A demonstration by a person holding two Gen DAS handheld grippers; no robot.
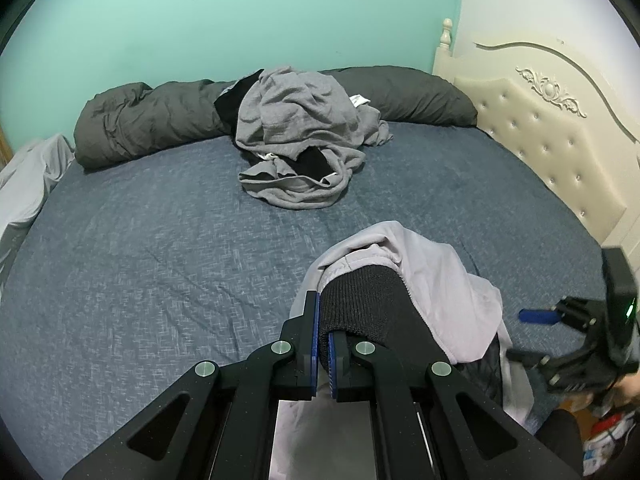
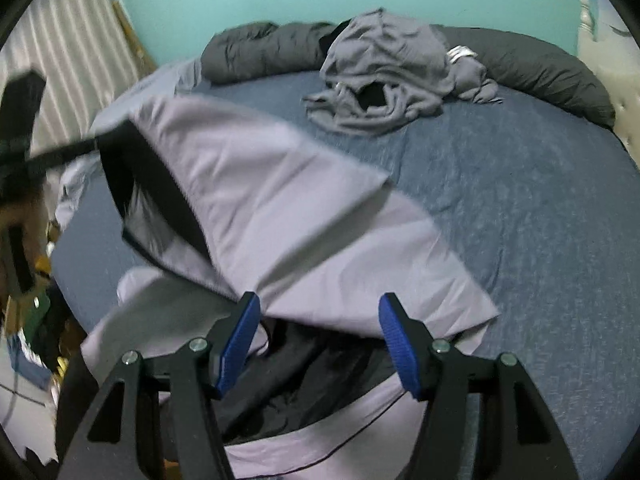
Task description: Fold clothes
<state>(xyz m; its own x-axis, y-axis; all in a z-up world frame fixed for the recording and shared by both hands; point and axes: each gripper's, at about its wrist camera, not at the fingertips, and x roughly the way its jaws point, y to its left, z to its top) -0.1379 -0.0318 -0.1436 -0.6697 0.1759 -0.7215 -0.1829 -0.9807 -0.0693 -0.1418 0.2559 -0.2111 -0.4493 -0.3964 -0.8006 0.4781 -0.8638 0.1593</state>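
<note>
Pinching jacket (image 1: 432,280) cuff, left gripper (image 1: 324,344) | right gripper (image 2: 320,344) jaws apart | bed (image 1: 160,240) beyond

One lilac jacket (image 2: 280,200), one grey clothes heap (image 1: 300,136), perhaps several garments; one rolled duvet (image 1: 152,120).

The jacket (image 2: 304,208) is smooth, thin lilac cloth with a faint sheen, its cuff (image 1: 360,304) a matt black ribbed knit and its lining (image 2: 304,376) dark and slick. Beyond the jacket, the sheet (image 1: 160,240) is matt heathered blue weave, the grey pile (image 1: 300,136) soft jersey. The left gripper (image 1: 324,344) is matt black plastic with ridged blue pads (image 2: 400,344) and bright metal pins (image 1: 282,347).
</note>
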